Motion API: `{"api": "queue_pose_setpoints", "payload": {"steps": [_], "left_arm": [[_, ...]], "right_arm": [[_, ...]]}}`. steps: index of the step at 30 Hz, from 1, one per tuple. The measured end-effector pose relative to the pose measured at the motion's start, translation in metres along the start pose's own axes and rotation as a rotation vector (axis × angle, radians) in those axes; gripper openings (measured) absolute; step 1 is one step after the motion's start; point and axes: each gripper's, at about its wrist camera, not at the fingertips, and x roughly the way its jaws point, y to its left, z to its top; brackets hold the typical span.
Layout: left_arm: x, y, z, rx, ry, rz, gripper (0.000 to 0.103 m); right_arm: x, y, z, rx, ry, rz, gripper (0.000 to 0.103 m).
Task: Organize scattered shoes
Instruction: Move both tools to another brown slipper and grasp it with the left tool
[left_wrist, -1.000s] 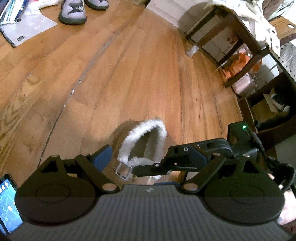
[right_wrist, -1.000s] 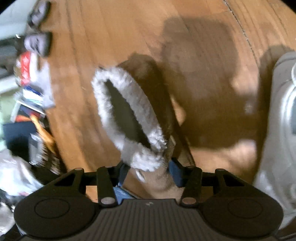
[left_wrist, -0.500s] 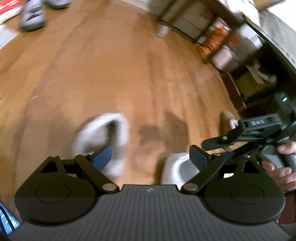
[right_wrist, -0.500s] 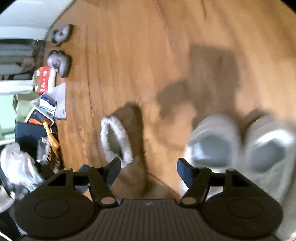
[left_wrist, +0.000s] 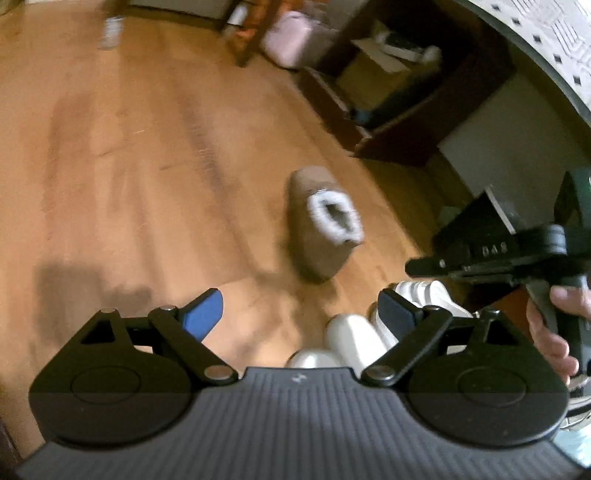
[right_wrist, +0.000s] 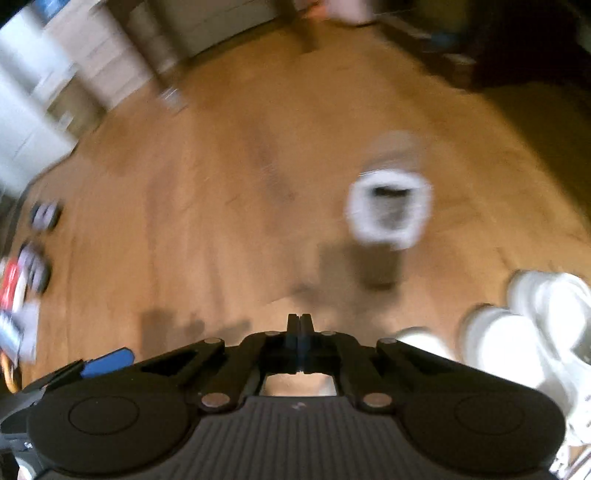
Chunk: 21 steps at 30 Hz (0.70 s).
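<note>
- Landmark: the tan fleece-lined boot (left_wrist: 324, 225), standing upright on the wood floor (left_wrist: 147, 166), apart from everything else; nothing holds it.
- Its long axis runs from the toe at the far end, toward the dark shelf unit (left_wrist: 388, 96), to the heel and fleece collar on the near side.
- White sneakers (left_wrist: 354, 341) sit on the floor nearer the cameras than the boot, off its heel end, slightly right.
- Left gripper (left_wrist: 301, 314): jaws spread wide, nothing between them; boot lies ahead and a bit right of the gap, clearly apart.
- Right gripper (right_wrist: 300, 325): fingers pressed together, empty; they have just snapped closed with nothing caught. In the blurred right wrist view the boot lies ahead and right of the tips, apart.
- Right-hand tool also shows in the left wrist view, right of the boot.
- Judgement: the open left gripper looks better set for a grab; which hand is nearer, cannot tell.
</note>
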Motion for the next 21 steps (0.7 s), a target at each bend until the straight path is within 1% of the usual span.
{"api": "queue_pose_setpoints", "payload": {"steps": [1, 2, 3, 5, 6, 8, 9, 11, 16, 21], "left_arm": [[0.017, -0.006, 0.007, 0.005, 0.018, 0.01, 0.091], [0.036, -0.014, 0.016, 0.018, 0.039, 0.029, 0.092], [0.053, -0.02, 0.023, 0.041, 0.058, 0.065, 0.092], [0.085, -0.029, 0.034, 0.08, 0.098, 0.154, 0.092], [0.095, -0.031, 0.037, 0.082, 0.113, 0.177, 0.092], [0.12, -0.033, 0.047, 0.052, 0.137, 0.162, 0.092], [0.131, -0.036, 0.052, 0.038, 0.136, 0.159, 0.092], [0.147, -0.042, 0.058, 0.027, 0.122, 0.165, 0.092], [0.191, -0.048, 0.067, -0.006, 0.126, 0.179, 0.092], [0.226, -0.042, 0.071, -0.054, 0.134, 0.205, 0.092]], "right_arm": [[-0.003, -0.023, 0.003, 0.051, -0.019, 0.026, 0.009], [-0.005, -0.033, 0.004, 0.065, -0.032, 0.037, 0.015], [-0.006, -0.041, 0.003, 0.072, -0.042, 0.043, 0.021], [-0.011, -0.061, 0.004, 0.067, -0.064, 0.056, 0.027], [-0.014, -0.068, 0.006, 0.055, -0.066, 0.064, 0.031], [-0.018, -0.083, 0.007, 0.032, -0.079, 0.097, 0.036], [-0.017, -0.085, 0.007, 0.036, -0.081, 0.112, 0.037], [-0.012, -0.1, 0.011, 0.056, -0.074, 0.169, 0.037], [0.004, -0.117, 0.022, 0.092, -0.05, 0.207, 0.037], [0.017, -0.129, 0.034, 0.123, -0.055, 0.241, 0.038]]}}
